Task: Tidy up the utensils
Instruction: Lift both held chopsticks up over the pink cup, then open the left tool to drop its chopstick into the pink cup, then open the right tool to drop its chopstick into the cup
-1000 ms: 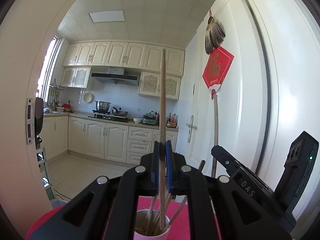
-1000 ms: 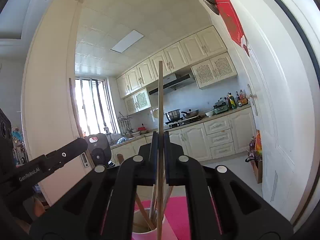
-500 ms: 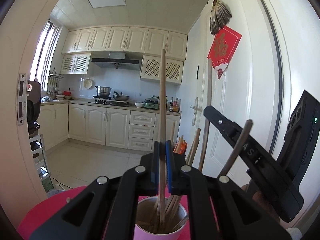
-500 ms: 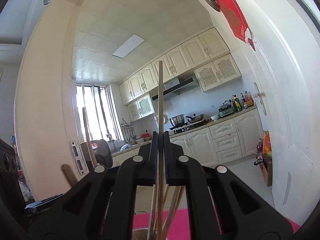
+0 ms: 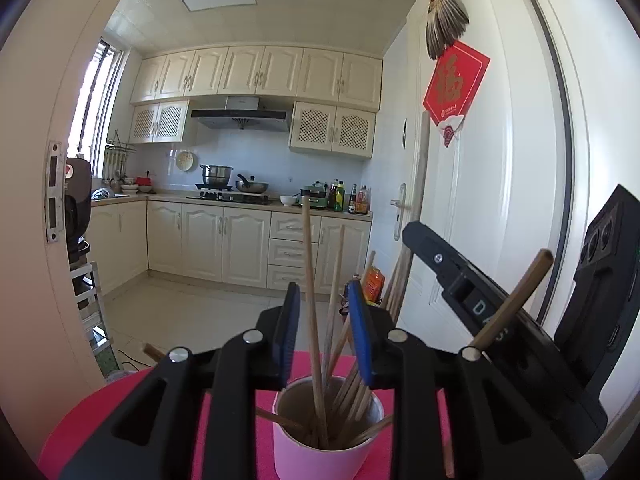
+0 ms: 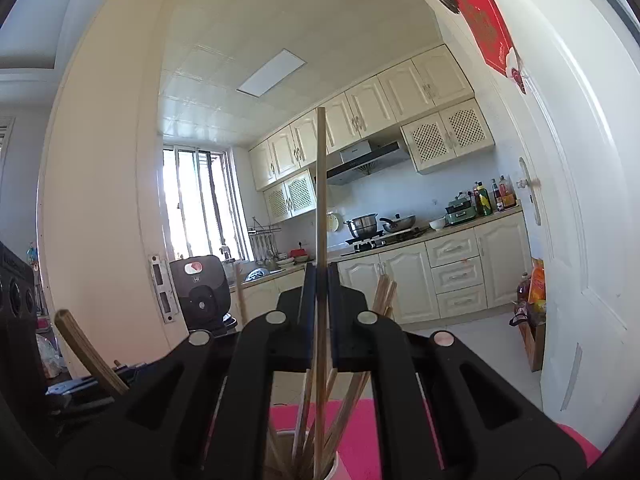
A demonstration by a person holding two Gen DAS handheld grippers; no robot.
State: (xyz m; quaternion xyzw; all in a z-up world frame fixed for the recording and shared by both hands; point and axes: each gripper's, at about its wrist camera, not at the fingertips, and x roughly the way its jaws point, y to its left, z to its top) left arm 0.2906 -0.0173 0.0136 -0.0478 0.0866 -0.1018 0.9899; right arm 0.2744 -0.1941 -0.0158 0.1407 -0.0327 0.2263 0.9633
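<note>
Left gripper (image 5: 327, 320) jaws just opening, chopstick (image 5: 311, 300) loose between them, standing in pink cup (image 5: 320, 458). Right gripper (image 6: 320, 312) clenched on upright chopstick (image 6: 321, 200).

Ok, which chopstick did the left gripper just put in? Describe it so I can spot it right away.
Start at the pink cup on the pink mat in the left wrist view, right below the left gripper. Its blue jaws have just been opening, and one wooden chopstick stands free between them. It is the tallest, nearly upright, while the others lean right.
</note>
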